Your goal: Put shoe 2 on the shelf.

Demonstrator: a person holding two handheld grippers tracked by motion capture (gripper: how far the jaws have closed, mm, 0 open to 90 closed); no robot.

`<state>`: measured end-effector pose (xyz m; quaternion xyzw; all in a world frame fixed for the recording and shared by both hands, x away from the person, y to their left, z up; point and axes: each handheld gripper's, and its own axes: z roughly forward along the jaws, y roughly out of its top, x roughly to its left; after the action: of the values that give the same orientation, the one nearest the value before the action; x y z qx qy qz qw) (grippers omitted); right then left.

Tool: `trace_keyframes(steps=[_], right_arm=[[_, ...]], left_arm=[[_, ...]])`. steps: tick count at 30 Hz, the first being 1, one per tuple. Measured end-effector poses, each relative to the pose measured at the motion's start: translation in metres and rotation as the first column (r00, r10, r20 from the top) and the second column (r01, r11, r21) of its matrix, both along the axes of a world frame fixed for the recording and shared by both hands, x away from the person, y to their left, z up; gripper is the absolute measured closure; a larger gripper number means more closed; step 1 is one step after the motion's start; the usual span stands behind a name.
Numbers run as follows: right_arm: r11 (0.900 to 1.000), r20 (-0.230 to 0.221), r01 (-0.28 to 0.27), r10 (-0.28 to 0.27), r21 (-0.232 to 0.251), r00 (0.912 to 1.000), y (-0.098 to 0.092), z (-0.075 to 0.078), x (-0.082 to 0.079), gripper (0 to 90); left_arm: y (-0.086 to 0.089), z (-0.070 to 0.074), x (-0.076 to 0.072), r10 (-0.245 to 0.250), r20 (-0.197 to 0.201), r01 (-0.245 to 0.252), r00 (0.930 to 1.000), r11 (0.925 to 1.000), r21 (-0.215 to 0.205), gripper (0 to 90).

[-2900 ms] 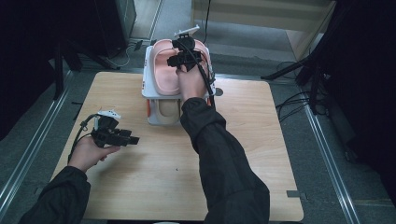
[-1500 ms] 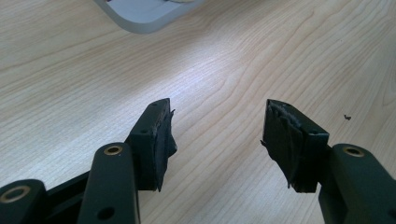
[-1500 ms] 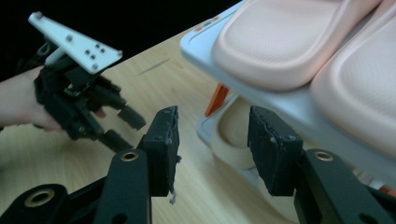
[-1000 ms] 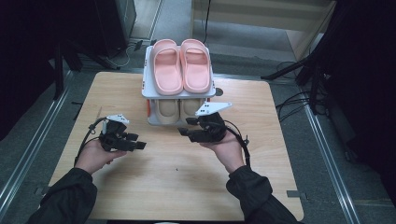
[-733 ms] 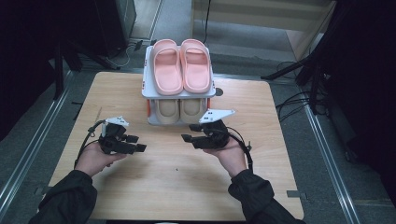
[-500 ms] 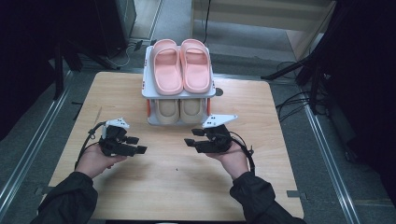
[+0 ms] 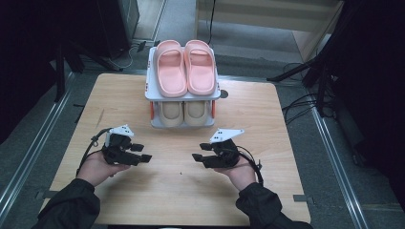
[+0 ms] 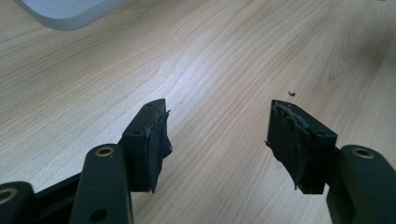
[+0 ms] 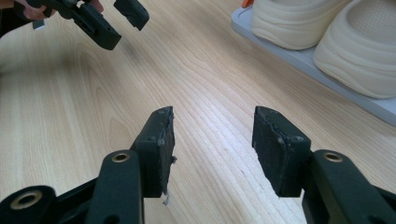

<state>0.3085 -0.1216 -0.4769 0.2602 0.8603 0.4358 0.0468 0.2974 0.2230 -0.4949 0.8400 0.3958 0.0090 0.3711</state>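
Both grippers, left and right, hovered near the table's front edge, jaws spread and empty. The pink slippers sat atop the rack at the back edge. A careless lift could topple the rack.

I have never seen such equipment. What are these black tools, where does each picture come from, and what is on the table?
A person holds a hand tool with two black fingers in each hand: the left gripper and the right gripper. One picture looks down from above; the other two come from small cameras riding on each tool. On the wooden table stands a small shoe rack, with pink slippers on top and cream slippers below. Both tools are open, with bare table between the fingers.
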Motion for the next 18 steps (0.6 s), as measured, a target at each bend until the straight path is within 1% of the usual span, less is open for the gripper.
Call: trace_keyframes(steps=[4,11,18], right_arm=[[1.000,-0.014,-0.008,0.008,-0.001,0.9999,0.005,-0.003,0.000,48.7],[0.999,-0.016,-0.022,0.022,-0.037,0.9996,0.010,-0.007,-0.001,47.9],[0.998,-0.028,-0.032,0.031,-0.051,0.9992,0.015,-0.011,-0.002,46.9]], left_arm=[[0.001,-0.002,0.001,-0.005,-0.005,0.005,1.0000,0.9999,0.011,37.6],[0.003,-0.002,0.001,0.003,-0.010,-0.003,0.9999,1.0000,0.007,37.7],[0.002,-0.003,-0.001,-0.009,-0.009,0.009,0.9999,0.9998,0.018,37.5]])
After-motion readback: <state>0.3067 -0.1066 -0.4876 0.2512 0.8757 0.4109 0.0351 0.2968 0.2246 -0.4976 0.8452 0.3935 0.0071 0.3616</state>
